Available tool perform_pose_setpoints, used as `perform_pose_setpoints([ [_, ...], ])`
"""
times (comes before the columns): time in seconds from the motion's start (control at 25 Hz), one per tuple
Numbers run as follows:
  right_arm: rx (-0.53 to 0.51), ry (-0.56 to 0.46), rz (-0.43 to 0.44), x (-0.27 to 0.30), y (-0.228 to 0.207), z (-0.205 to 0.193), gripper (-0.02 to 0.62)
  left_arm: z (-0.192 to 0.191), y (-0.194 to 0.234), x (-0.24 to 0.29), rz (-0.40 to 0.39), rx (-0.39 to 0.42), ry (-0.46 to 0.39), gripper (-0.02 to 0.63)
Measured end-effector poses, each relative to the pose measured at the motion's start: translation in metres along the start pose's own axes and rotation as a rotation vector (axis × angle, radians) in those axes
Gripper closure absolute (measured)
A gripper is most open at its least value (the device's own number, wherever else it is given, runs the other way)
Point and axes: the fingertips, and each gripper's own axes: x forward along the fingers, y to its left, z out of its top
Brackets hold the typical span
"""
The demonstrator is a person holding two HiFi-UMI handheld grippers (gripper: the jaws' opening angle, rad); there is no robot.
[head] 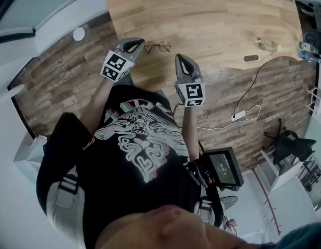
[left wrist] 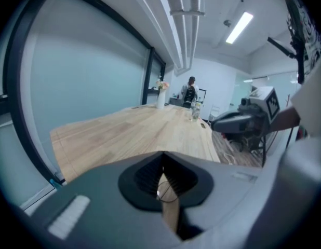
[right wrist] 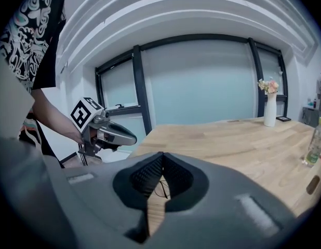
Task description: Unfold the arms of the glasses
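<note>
Thin wire-framed glasses [head: 157,46] lie on the wooden table [head: 212,19] close to its near edge. My left gripper [head: 136,43] points at them from the left, its tip just short of the frame, jaws shut and empty. My right gripper [head: 182,58] hovers at the table edge to the right of the glasses, also shut with nothing in it. In the left gripper view the closed jaws [left wrist: 163,154] meet, and a lens of the glasses [left wrist: 168,192] shows through the gap below. The right gripper view shows its closed jaws [right wrist: 163,154] with the glasses [right wrist: 161,188] beyond.
A clear bottle [head: 267,44] and a small dark object [head: 251,58] sit at the table's right end. A white vase with flowers [right wrist: 270,108] stands far back. A cable with a white adapter [head: 238,115] lies on the wood floor to the right.
</note>
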Motion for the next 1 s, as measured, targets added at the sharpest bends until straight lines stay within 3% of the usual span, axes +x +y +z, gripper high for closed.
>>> perform_pose_setpoints([
  [0.32, -0.059, 0.081, 0.045, 0.032, 0.002, -0.011, 0.595, -0.022, 0.009, 0.015, -0.035, 0.031, 0.078, 0.617],
  [0.6, -0.125, 0.18, 0.105, 0.06, 0.012, -0.036, 0.595, -0.048, 0.005, 0.032, -0.09, 0.108, 0.158, 0.617],
  [0.84, -0.248, 0.273, 0.175, 0.08, 0.024, -0.052, 0.594, -0.078, 0.0, 0.042, -0.17, 0.074, 0.233, 0.617],
  [1.0, -0.277, 0.317, 0.203, 0.093, 0.027, -0.062, 0.549, -0.089, -0.001, 0.046, -0.204, 0.118, 0.271, 0.617],
])
